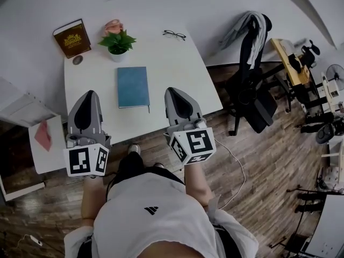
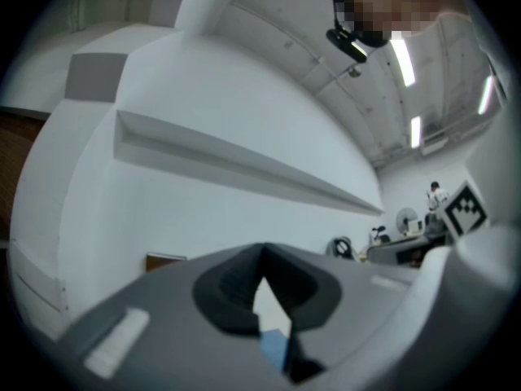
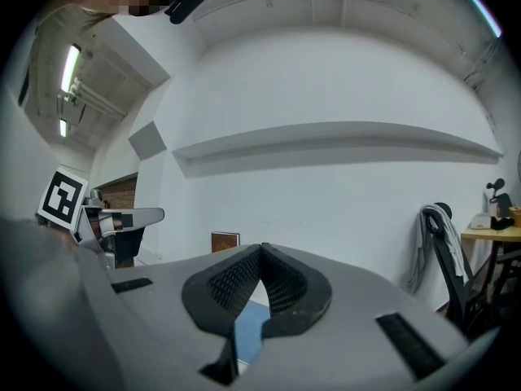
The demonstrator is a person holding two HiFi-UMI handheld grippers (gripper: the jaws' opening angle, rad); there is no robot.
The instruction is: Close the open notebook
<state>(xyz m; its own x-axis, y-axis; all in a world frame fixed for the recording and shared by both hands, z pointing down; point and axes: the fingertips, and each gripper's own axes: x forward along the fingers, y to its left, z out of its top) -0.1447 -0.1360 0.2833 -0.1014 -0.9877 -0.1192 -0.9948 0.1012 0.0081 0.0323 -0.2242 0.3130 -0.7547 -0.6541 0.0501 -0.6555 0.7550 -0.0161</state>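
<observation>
The teal-blue hardcover notebook [image 1: 133,87] lies closed and flat on the white rectangular surface [image 1: 177,63], near the middle of its front half, with its long sides running away from the person. The grey left tool [image 1: 90,94] sits to its left and the grey right tool [image 1: 172,90] just off its near right corner. Neither touches it.

In the left gripper view the left tool [image 2: 260,255] is clenched, its dark pads meeting at the tips with nothing between them. A sliver of the blue cover [image 2: 274,347] shows through the gap below. The right tool [image 3: 262,251] is clenched and empty too, with the same blue [image 3: 248,332] visible under its ribbed pads.

Toward the far edge stand a small green plant in a white pot [image 1: 117,43] and a brown book with a gold emblem [image 1: 72,37]. A pair of dark-framed glasses [image 1: 174,35] lies there too. A black office chair draped with a grey garment [image 1: 252,58] stands to the right on the wooden floor [image 1: 263,160].
</observation>
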